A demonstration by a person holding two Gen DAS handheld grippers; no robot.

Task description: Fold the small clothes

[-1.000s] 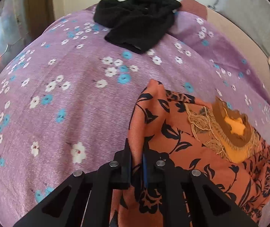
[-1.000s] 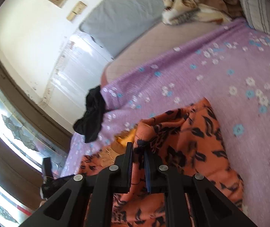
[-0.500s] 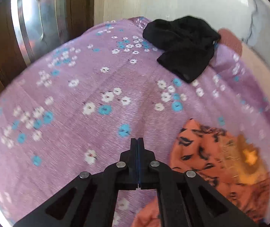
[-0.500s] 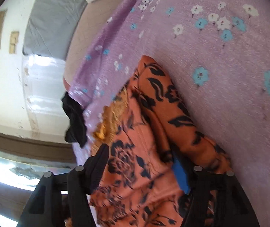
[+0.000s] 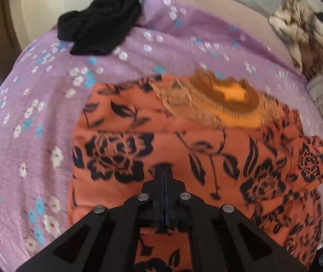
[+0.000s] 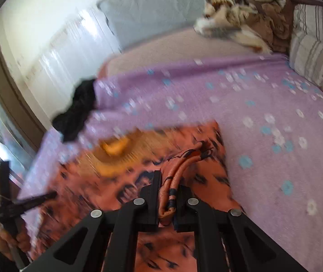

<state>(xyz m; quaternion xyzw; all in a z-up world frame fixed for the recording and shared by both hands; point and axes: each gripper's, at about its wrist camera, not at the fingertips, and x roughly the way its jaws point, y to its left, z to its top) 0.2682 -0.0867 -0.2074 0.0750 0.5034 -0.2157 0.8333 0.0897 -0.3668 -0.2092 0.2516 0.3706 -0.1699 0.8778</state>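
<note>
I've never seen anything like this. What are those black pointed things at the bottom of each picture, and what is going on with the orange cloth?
Each black thing is a hand-held claw with two fingers, one in each of a person's hands; no robot arm is involved. A small camera sits on each claw and looks out along its fingers, so one picture comes from the left claw and the other from the right claw. Below them is a bed with a purple flowered sheet. On it lies an orange garment with black flowers, and farther back a black garment. The right claw pinches a bunched fold of the orange garment. The left claw is shut and holds nothing.
</note>
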